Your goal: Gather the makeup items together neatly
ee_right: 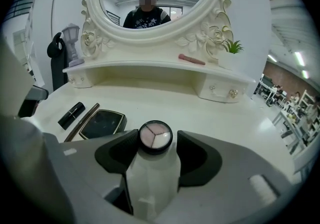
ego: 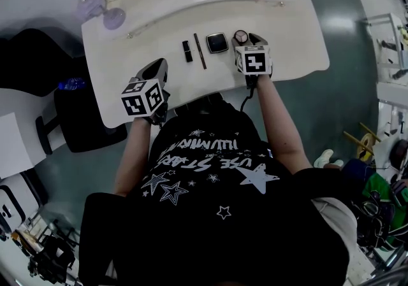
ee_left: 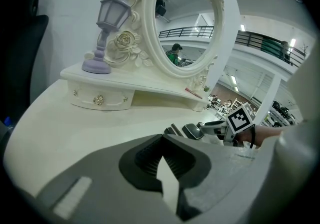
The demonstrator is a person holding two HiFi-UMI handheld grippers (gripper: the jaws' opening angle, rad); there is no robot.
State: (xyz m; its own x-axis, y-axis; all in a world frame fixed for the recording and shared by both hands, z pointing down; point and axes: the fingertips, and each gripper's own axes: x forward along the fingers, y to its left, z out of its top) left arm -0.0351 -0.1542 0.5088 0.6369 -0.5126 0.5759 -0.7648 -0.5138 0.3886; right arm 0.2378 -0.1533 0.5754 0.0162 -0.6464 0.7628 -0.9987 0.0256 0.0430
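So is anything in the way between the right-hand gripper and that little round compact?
Nothing visible. The round compact already lies on the table between the open jaws of the right gripper. The square compact lies off to its left, outside the jaws.

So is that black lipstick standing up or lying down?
Lying down: the lipstick rests on its long side on the white table, next to the slim pencil.
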